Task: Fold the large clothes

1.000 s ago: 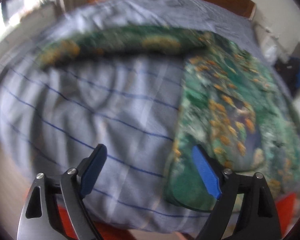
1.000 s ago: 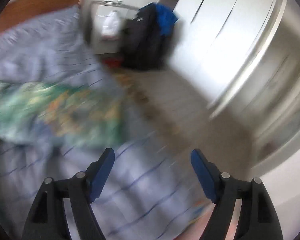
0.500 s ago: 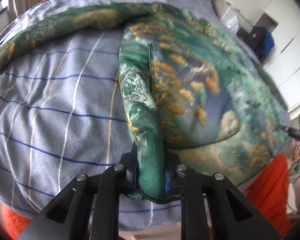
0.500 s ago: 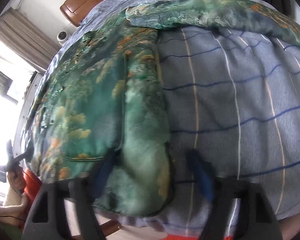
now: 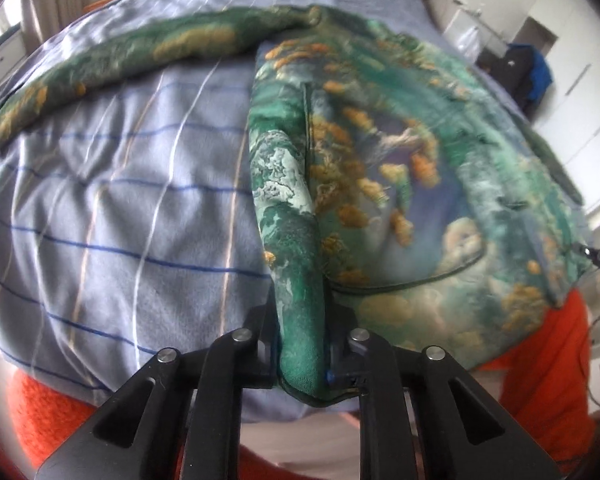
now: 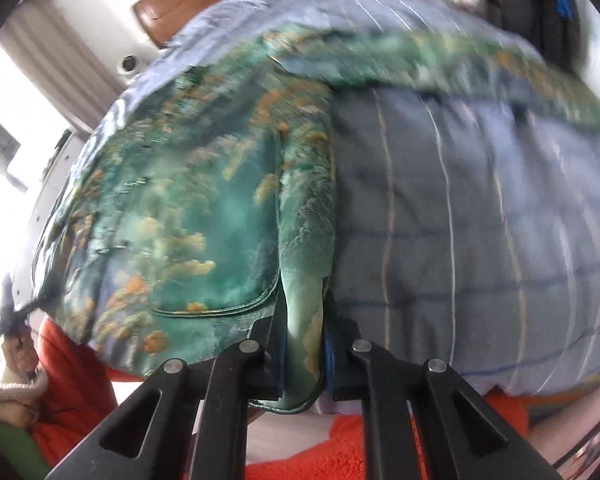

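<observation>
Green, gold-flecked cloth covers much of the bed: a large printed jacket lies spread flat on a grey-blue duvet crossed by dark blue and pale lines. In the left wrist view, one long sleeve stretches away over the duvet toward the far left, and the jacket's body fills the right half of the bed, its side edge running down the middle of the picture. The left gripper has that edge at the bottom hem between its black arms; the log has the jaws easing apart slightly, yet the fold of green cloth still sits pinched between the pads. Past the near edge of the bed lies an orange rug.

In the right wrist view the jacket's body is on the left and the bare striped duvet on the right, with the other sleeve blurred across the far side. The right gripper has its jaws drawn close on the opposite hem corner, a narrow fold of pale green cloth clamped between them. A wooden headboard shows beyond the bed.
</observation>
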Motion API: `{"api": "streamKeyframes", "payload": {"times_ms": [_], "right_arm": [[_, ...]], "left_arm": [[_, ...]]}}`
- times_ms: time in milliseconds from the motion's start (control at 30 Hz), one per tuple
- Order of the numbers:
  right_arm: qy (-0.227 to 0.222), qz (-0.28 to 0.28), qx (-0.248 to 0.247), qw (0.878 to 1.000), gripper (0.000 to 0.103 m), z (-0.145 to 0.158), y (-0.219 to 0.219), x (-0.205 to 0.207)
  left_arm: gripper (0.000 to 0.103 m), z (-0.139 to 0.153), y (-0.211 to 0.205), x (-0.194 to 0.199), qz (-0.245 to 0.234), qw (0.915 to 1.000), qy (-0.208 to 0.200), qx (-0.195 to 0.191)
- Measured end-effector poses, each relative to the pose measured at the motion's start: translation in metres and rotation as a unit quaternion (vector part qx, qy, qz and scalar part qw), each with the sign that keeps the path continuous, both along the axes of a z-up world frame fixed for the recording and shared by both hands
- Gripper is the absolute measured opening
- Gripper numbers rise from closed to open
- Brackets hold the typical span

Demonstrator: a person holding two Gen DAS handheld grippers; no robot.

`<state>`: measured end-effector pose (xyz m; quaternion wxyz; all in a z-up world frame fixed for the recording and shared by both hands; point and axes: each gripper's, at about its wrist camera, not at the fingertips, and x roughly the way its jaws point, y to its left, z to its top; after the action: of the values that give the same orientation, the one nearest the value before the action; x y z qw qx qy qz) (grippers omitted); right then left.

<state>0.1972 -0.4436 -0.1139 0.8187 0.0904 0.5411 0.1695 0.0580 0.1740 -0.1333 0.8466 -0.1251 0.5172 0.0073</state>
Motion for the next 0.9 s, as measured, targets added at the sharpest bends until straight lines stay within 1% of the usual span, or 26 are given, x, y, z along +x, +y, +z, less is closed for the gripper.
{"api": "streamKeyframes", "payload": {"times_ms": [33, 67, 100, 133, 167, 200, 233, 300, 333, 400, 467, 600, 700, 767, 833, 900], "right_arm": [[0.004, -0.011, 0.001, 1.0, 0.016, -0.01, -0.001, 0.001], [0.001, -0.015, -0.004, 1.0, 0.019, -0.013, 0.001, 0.003], [-0.007, -0.023, -0.015, 1.0, 0.028, -0.013, 0.003, 0.002], [-0.014, -0.031, -0.022, 0.999, 0.043, -0.011, 0.003, 0.001], [-0.022, -0.043, -0.029, 0.998, 0.053, -0.007, 0.002, -0.002], [-0.032, -0.056, -0.037, 0.997, 0.071, 0.0, 0.001, -0.005], [-0.043, -0.065, -0.043, 0.996, 0.079, 0.006, 0.0, -0.011], [-0.069, -0.079, -0.063, 0.992, 0.079, 0.023, 0.003, -0.021], [-0.088, -0.087, -0.08, 0.989, 0.081, 0.036, 0.006, -0.027], [-0.11, -0.094, -0.094, 0.985, 0.088, 0.049, 0.014, -0.035], [-0.132, -0.095, -0.095, 0.982, 0.09, 0.063, 0.023, -0.045], [-0.144, -0.085, -0.077, 0.983, 0.09, 0.075, 0.043, -0.059], [-0.164, -0.083, -0.054, 0.981, 0.09, 0.084, 0.06, -0.068], [-0.182, -0.068, -0.036, 0.98, 0.09, 0.089, 0.068, -0.077], [-0.204, -0.058, -0.043, 0.976, 0.09, 0.095, 0.079, -0.083], [-0.231, -0.049, -0.052, 0.97, 0.09, 0.102, 0.087, -0.09]], "left_arm": [[0.027, 0.001, -0.001, 0.002, 0.008, 0.9999, 0.001, 0.009], [0.031, 0.005, -0.001, 0.003, 0.012, 0.9998, -0.001, 0.016], [0.041, 0.012, -0.001, 0.002, 0.02, 0.9994, -0.009, 0.028], [0.054, 0.018, -0.001, -0.001, 0.024, 0.999, -0.018, 0.035], [0.063, 0.029, -0.001, -0.004, 0.029, 0.9981, -0.033, 0.044], [0.079, 0.039, -0.002, -0.009, 0.037, 0.9964, -0.051, 0.056], [0.09, 0.048, -0.003, -0.012, 0.046, 0.9943, -0.067, 0.069], [0.096, 0.071, -0.005, -0.017, 0.067, 0.9867, -0.107, 0.103], [0.101, 0.077, -0.006, -0.017, 0.074, 0.9834, -0.118, 0.116], [0.102, 0.089, -0.013, -0.012, 0.094, 0.9749, -0.134, 0.151], [0.102, 0.093, -0.016, -0.005, 0.1, 0.971, -0.135, 0.17], [0.102, 0.093, -0.029, 0.005, 0.089, 0.972, -0.124, 0.178], [0.102, 0.098, -0.04, 0.0, 0.078, 0.9724, -0.135, 0.174], [0.102, 0.1, -0.052, 0.002, 0.062, 0.9724, -0.14, 0.176], [0.102, 0.106, -0.061, -0.001, 0.058, 0.9677, -0.15, 0.194], [0.102, 0.114, -0.068, -0.006, 0.053, 0.9618, -0.171, 0.207]]}}
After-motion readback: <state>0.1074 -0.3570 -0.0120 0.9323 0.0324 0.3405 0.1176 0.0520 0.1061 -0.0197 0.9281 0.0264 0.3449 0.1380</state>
